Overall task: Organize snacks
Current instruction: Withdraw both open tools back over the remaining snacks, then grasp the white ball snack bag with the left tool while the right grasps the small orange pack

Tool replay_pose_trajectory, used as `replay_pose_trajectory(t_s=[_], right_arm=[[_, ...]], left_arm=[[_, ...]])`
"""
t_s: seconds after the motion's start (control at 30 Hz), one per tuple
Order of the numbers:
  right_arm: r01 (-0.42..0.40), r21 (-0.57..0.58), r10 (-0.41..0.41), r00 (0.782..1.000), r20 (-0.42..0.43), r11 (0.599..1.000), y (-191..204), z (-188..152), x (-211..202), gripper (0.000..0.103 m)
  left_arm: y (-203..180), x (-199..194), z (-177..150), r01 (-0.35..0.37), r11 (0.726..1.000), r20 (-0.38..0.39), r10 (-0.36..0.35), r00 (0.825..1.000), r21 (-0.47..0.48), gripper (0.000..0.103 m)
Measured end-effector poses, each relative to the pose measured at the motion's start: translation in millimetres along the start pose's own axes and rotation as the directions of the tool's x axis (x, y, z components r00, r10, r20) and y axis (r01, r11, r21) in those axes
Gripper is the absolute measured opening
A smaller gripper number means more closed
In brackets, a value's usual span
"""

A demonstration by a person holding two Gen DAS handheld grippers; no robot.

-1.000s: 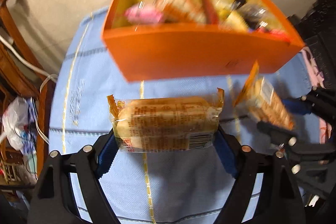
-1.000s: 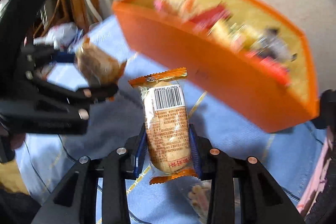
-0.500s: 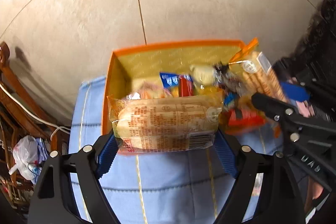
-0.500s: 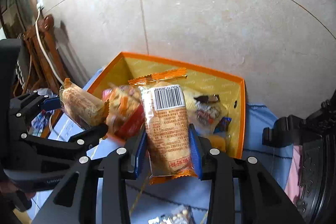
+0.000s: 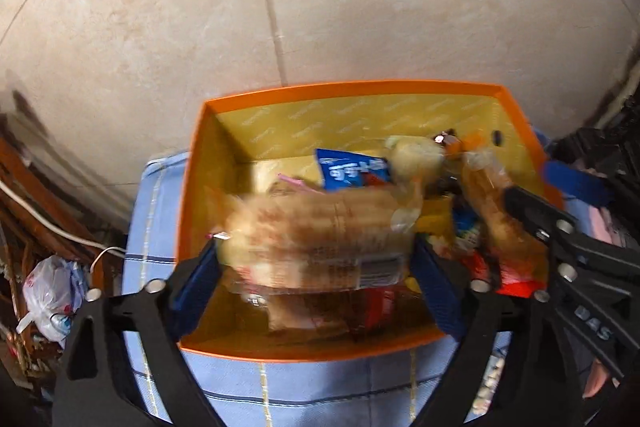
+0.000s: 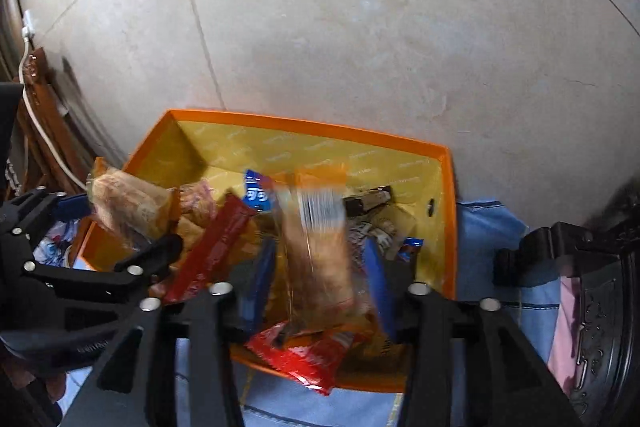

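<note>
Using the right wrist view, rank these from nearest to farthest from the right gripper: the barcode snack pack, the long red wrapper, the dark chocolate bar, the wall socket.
1. Barcode snack pack, between the right gripper's jaws.
2. Long red wrapper, just left of them.
3. Dark chocolate bar, deeper in the orange box, toward its back right.
4. Wall socket, far upper left.

Legible marks are few. A blue packet [image 5: 352,169] in the orange box [image 5: 182,227] carries white lettering, seen upside down and too blurred to read. The black gripper body [image 5: 592,323] at right bears embossed letters, apparently "UAS". A barcode shows on the blurred wrapped cake [image 6: 320,247]; its digits cannot be read.
</note>
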State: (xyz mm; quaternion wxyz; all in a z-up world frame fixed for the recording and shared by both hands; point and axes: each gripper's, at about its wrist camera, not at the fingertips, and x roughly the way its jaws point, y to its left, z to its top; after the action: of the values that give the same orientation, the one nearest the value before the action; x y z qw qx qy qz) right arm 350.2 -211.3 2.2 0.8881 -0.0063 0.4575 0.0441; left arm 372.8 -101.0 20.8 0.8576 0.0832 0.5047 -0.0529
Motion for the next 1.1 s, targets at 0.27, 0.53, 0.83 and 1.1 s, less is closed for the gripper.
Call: replay_pose_trajectory(t_s=[0.27,0.53,0.83,1.1], right_arm=[[-0.015,0.019,0.015,1.000,0.007,1.000,-4.4,-19.4,-18.2,0.068],[0.001,0.048,0.000,1.000,-0.014,0.999,-21.1,-80.1,-65.9,0.072],[-0.023,0.074,0.034,0.987,-0.160,0.997,-23.6,-215.3,-107.9,0.074],[-0.059,0.028,0.065,0.946,-0.316,0.998,21.6,-328.7,-101.3,0.076]], left_arm=[[6.0,-8.1,-8.6,0.015,1.000,0.002,-0.015,1.000,-0.006,0.099],[-2.8,-50.2,-51.4,0.067,0.997,0.011,-0.067,0.998,0.026,0.099],[-53.1,-64.8,-155.8,0.172,0.966,-0.088,-0.157,0.984,0.193,0.099],[-94.9,-53.3,-192.2,0.223,0.943,-0.159,-0.187,0.969,0.247,0.099]])
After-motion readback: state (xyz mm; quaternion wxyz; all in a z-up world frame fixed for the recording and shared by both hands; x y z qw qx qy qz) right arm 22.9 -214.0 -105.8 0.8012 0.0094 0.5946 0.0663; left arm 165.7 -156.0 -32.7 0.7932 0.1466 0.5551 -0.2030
